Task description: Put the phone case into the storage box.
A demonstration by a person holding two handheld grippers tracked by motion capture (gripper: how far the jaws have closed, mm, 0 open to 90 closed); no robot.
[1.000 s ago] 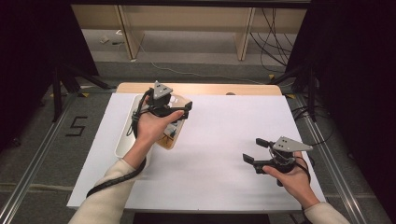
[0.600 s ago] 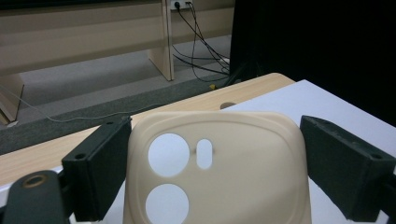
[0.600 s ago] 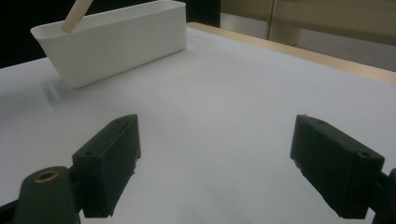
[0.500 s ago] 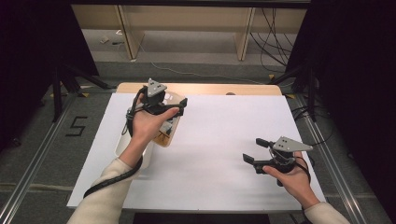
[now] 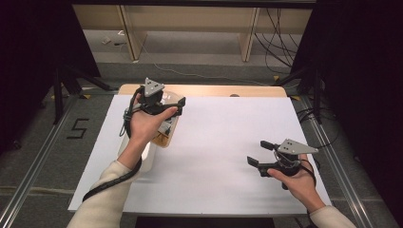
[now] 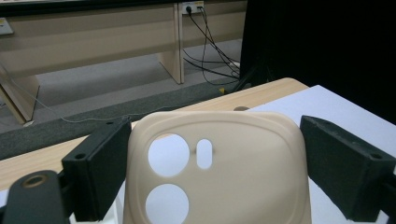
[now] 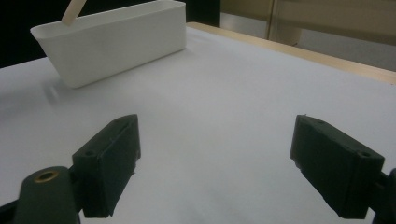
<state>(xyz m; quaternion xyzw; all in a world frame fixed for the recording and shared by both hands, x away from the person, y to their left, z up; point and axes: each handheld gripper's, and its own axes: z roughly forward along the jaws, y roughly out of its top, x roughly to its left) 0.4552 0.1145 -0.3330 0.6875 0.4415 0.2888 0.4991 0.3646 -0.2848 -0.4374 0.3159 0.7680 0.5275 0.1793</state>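
**Left gripper holds phone case over bin; right gripper idle and open**

Left gripper (image 5: 167, 105): seen in the high view at about 10 o'clock on the white table cover (image 5: 223, 142), near the far left corner. Its jaws stand wide apart and press on a cream phone case (image 6: 219, 172) from both sides. In the left gripper view the case sits between the two black jaws, the left jaw touching its left edge, the right jaw at its right edge. The case faces the camera with its back: two round cut-outs stacked one above the other at the left, one small oblong slot beside the upper one. The case is off the table, carried in the grip.

White bin (image 7: 116, 39): a long, open plastic bin lying at 9 to 10 o'clock on the cover, directly under the left hand (image 5: 145, 124) in the high view. In the right gripper view a pale flat stick (image 7: 74, 10) leans out over its far rim. Other contents too hidden to tell.

Right gripper (image 5: 259, 153): at about 4 o'clock, near the front right edge, held in the right hand (image 5: 297, 183). Jaws wide open, nothing between them, white cover visible through the gap in the right gripper view. Well apart from the bin and the case.
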